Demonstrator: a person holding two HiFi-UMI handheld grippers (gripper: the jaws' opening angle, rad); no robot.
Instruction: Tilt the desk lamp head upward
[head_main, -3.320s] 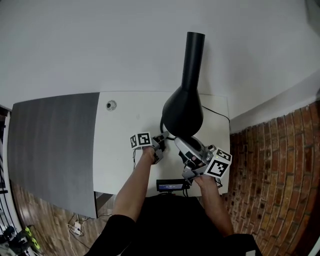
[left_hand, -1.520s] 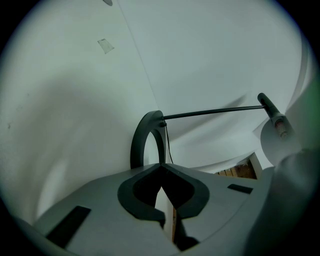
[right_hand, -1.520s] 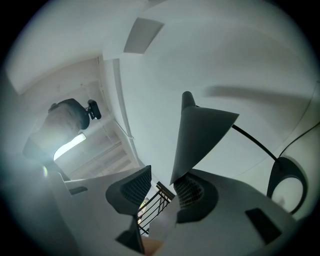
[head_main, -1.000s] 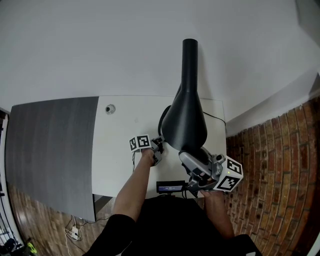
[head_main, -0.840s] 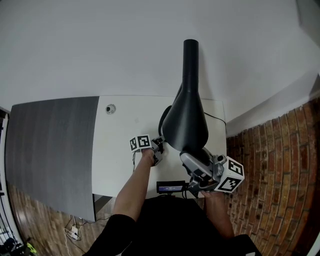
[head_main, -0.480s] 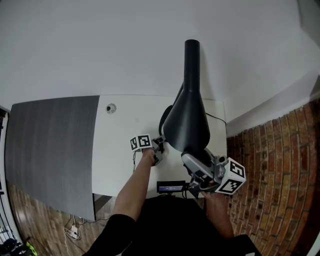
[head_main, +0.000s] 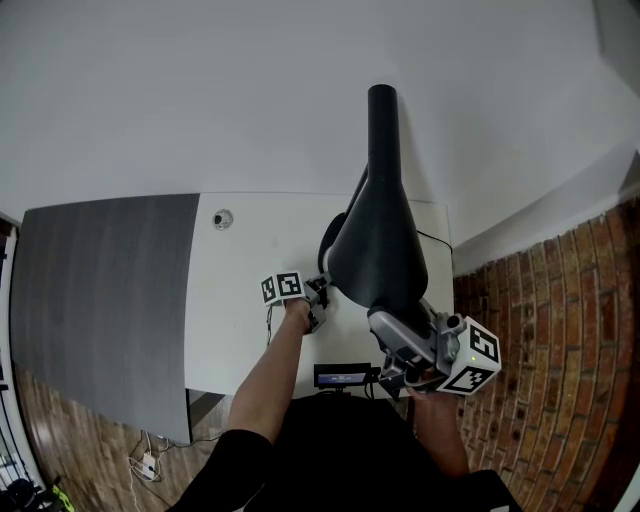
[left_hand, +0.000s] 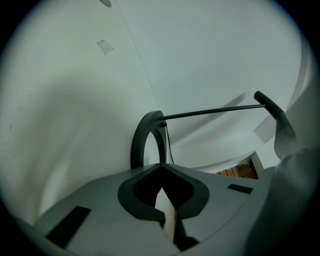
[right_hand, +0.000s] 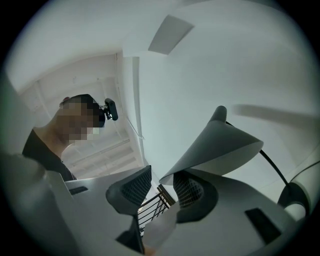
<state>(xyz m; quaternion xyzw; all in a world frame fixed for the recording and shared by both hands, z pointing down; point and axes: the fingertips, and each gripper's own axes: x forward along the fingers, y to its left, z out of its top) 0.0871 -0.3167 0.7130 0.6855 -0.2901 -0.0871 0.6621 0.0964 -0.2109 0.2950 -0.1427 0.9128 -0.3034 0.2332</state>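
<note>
A white tabletop (head_main: 240, 330) fills the middle of the head view, with a dark grey panel (head_main: 100, 300) adjoining it on the left and a brick floor (head_main: 560, 380) to the right. The black desk lamp head (head_main: 378, 255) stands over the tabletop's right half, its wide flared end low and near the person, its narrow tubular end pointing away toward the white wall.

The right tongs (right_hand: 161, 186) sit at the lower rim of the lamp head. In the right gripper view the two jaws are apart, and the shade's thin edge comes in between them and lies against the jaw on the right of that view — the other jaw is clear of it.

The left tongs (left_hand: 160, 167) are low on the tabletop beside the lamp, to its left. Their jaws are brought together, tips meeting with nothing between them. Just ahead of them stands the lamp's dark ring base (left_hand: 142, 142), upright, with a thin rod (left_hand: 215, 111) running off from its top.

A black cable (head_main: 435, 232) trails over the tabletop's far right corner. A narrow dark device (head_main: 343, 376) sits at the near edge, and a small round fitting (head_main: 222, 218) lies near the far left corner.
</note>
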